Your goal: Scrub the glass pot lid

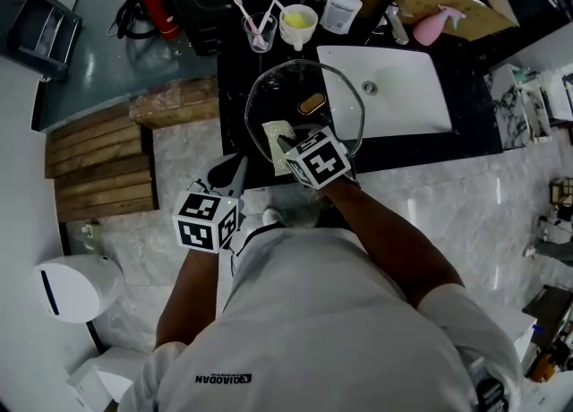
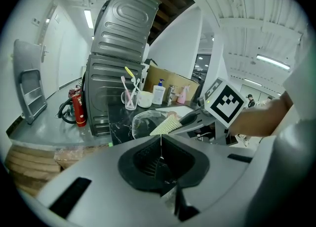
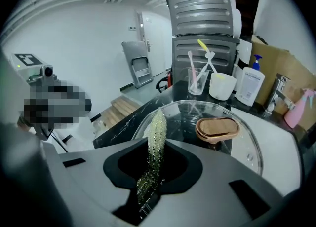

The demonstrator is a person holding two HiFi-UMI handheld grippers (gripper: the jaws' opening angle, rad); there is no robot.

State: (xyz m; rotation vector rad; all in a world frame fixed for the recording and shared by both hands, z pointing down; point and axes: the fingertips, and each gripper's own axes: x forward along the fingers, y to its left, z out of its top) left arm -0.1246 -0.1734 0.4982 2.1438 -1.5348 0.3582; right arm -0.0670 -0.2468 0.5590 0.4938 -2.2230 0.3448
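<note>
White shirt (image 1: 340,330) fills the bottom of the head view, and just ahead of it is the left hand-held gripper (image 1: 240,161), pulled back off the table (image 1: 235,124). Its jaws are pressed together on nothing and it isn't near the work. The right hand-held gripper (image 1: 285,143) is the busy one, pinching a yellow-green pad (image 3: 157,127) on edge between its jaws, with the pad's tip out over the near rim of the lid (image 3: 185,117). Whether the pad actually presses on the glass, I can't tell.

The lid lies on the table's front part with its tan knob (image 3: 217,128) up, and its right side reaches over the corner of the sink (image 1: 403,88).

Scrubbing looks barely started. Nothing braces the lid, so a hard push could skate it toward the sink or off the front edge. Best to lay the pad flatter so more of its face meets the glass. Work in short, light circles from the rim inward, going round the knob rather than into it. The idle left hand-held gripper could come in to steady the far rim.
</note>
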